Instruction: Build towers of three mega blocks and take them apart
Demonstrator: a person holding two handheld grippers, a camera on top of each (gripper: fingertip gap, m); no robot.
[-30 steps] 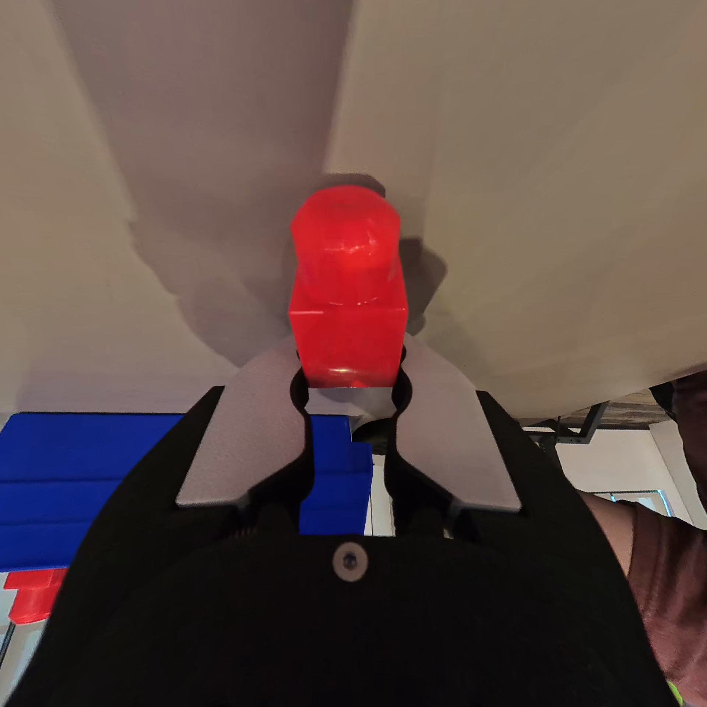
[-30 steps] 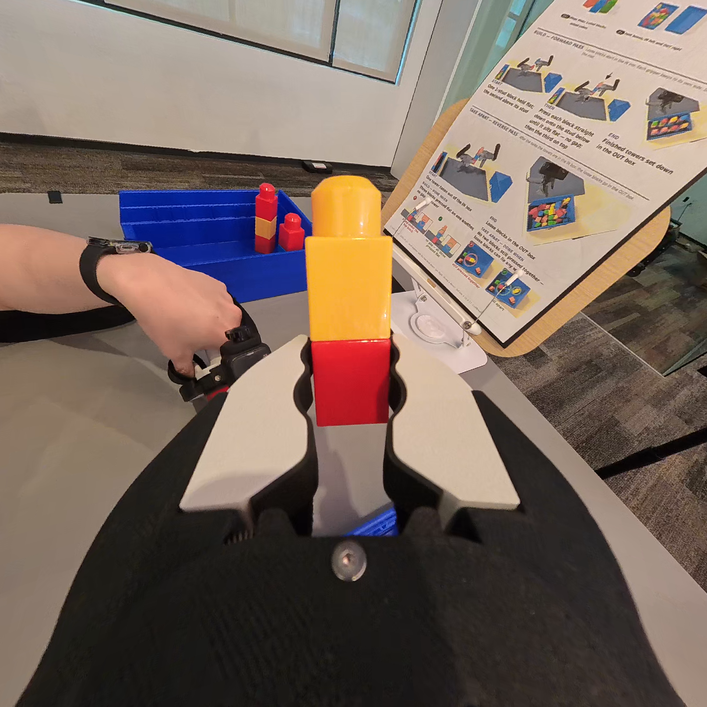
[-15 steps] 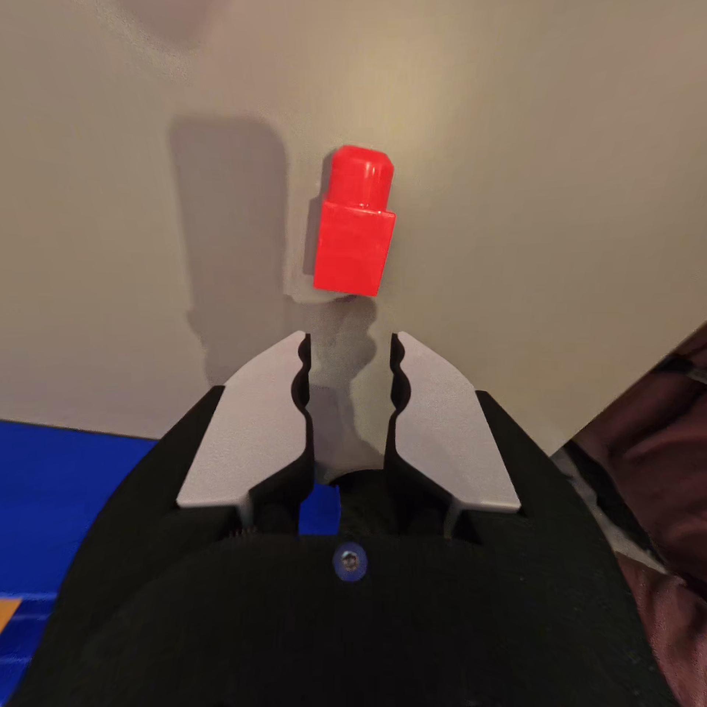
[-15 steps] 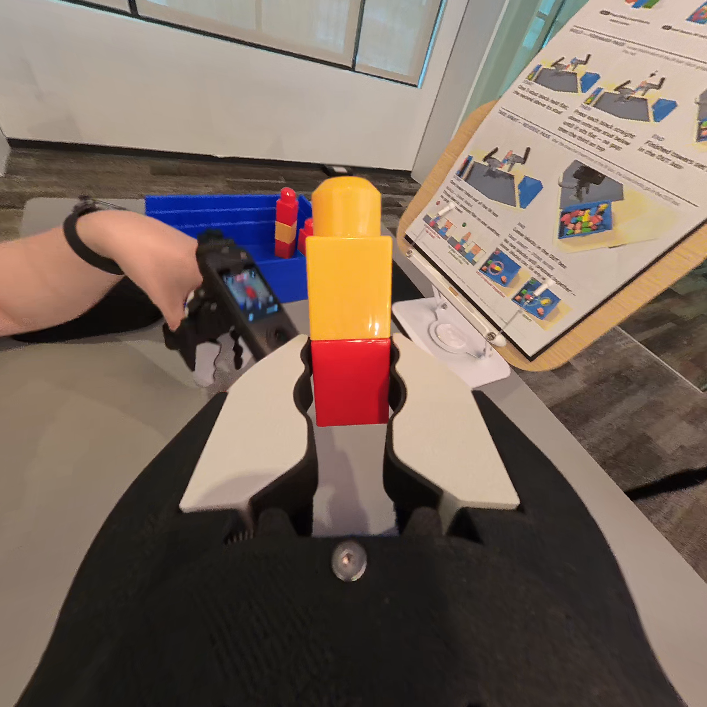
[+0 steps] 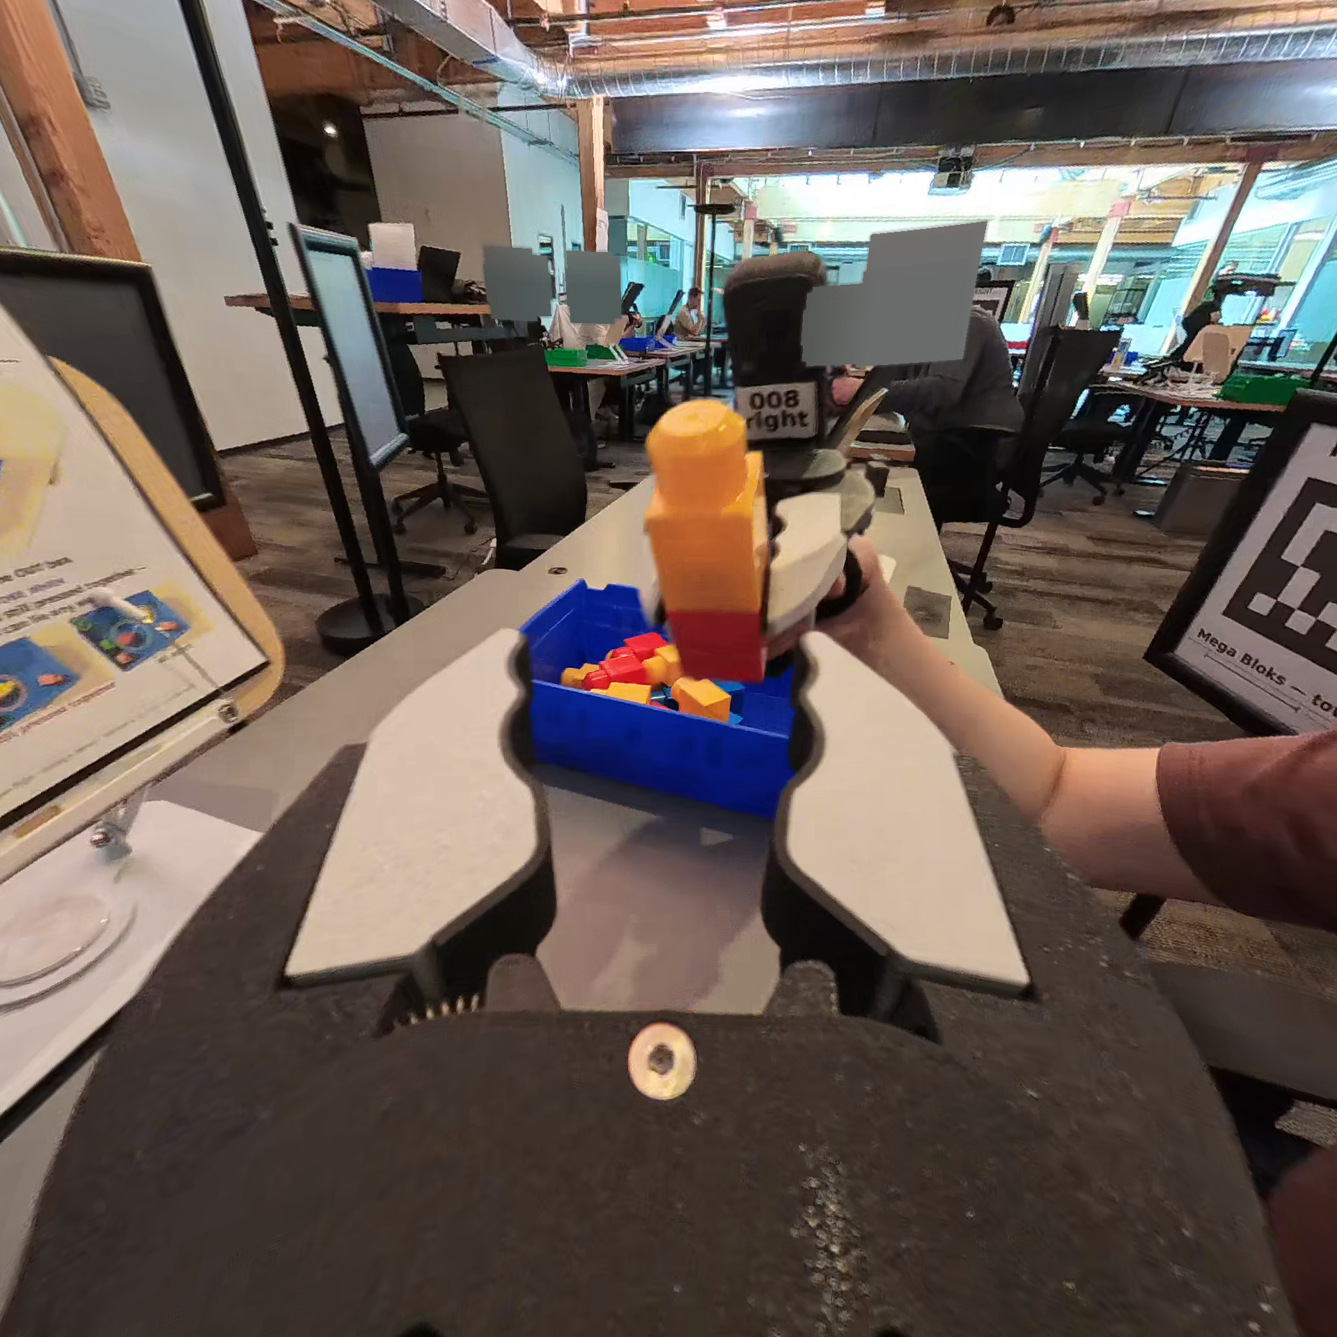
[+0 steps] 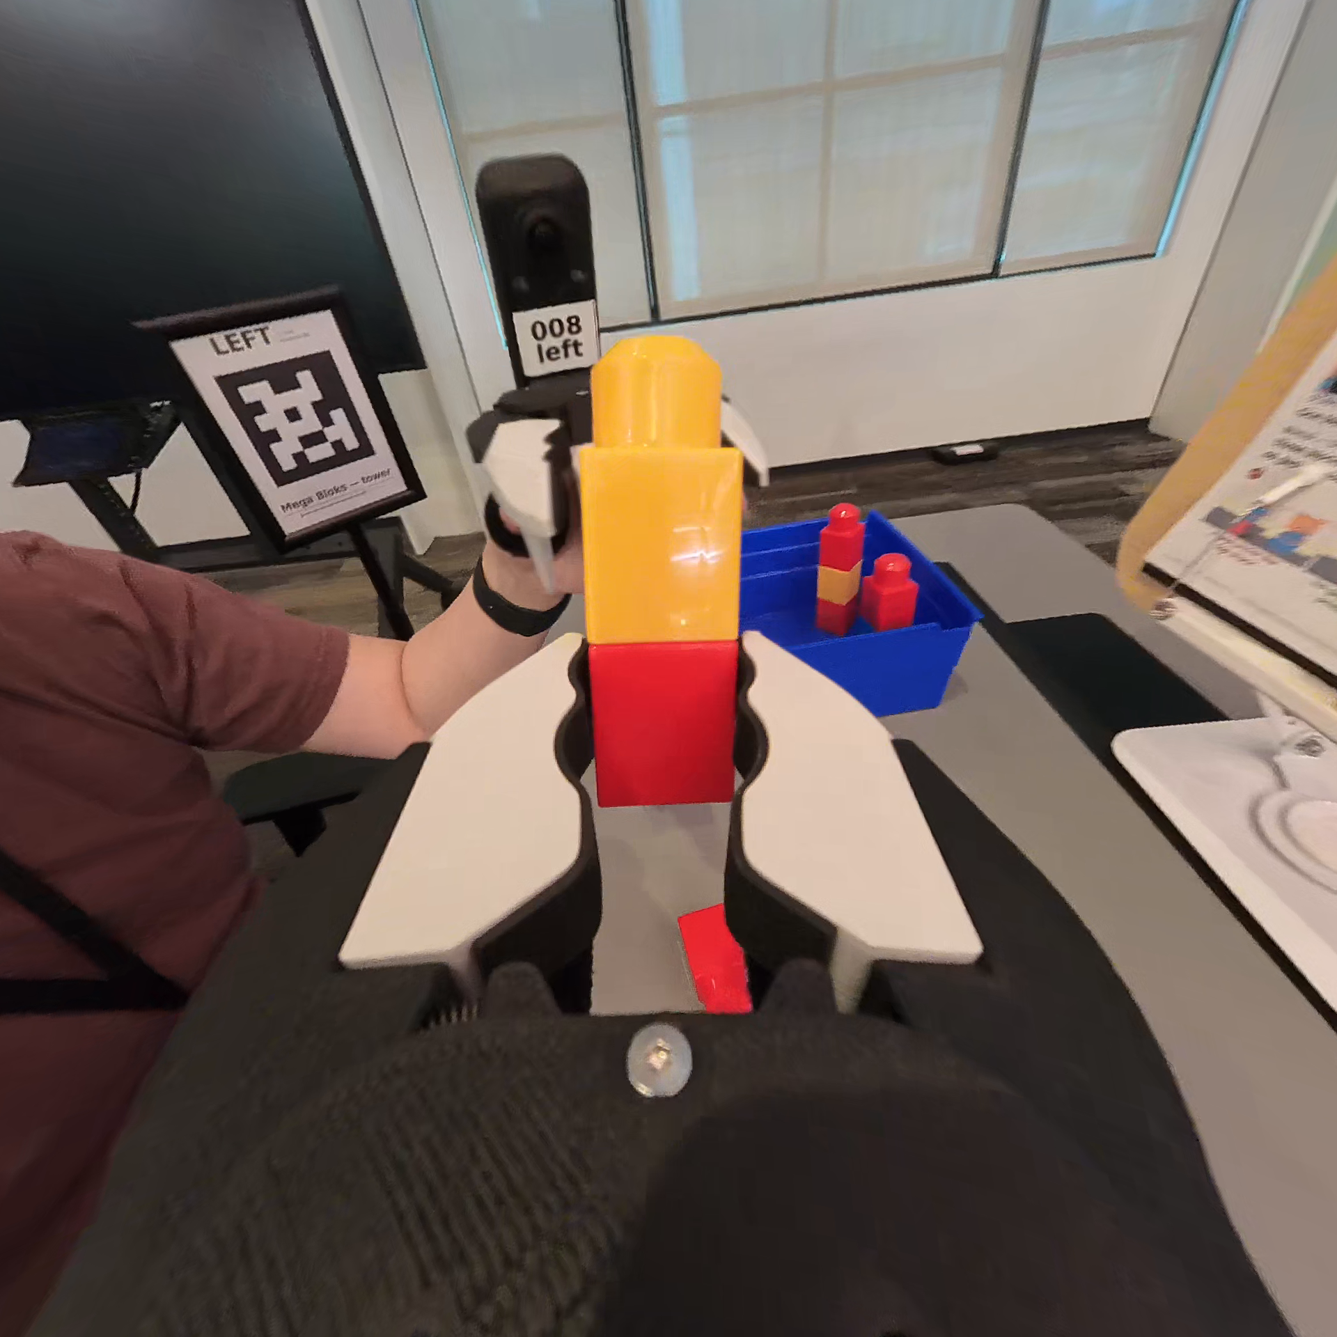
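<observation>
Red-and-yellow two-block stack (image 6: pixel 662 615) held upright above grey counter (image 6: pixel 1013 767) by right tongs (image 6: pixel 662 723), pads pressed on red base block; left tongs (image 5: pixel 655 712) spread wide, empty, facing stack; judged step: taking tower apart, or adding third block; next move needs left tongs closing squarely on yellow block (image 5: pixel 705 542); loose red block (image 6: pixel 712 955) on counter below

Both wrist views look close along their own jaws, facing each other across the grey table (image 5: pixel 448 651).
</observation>
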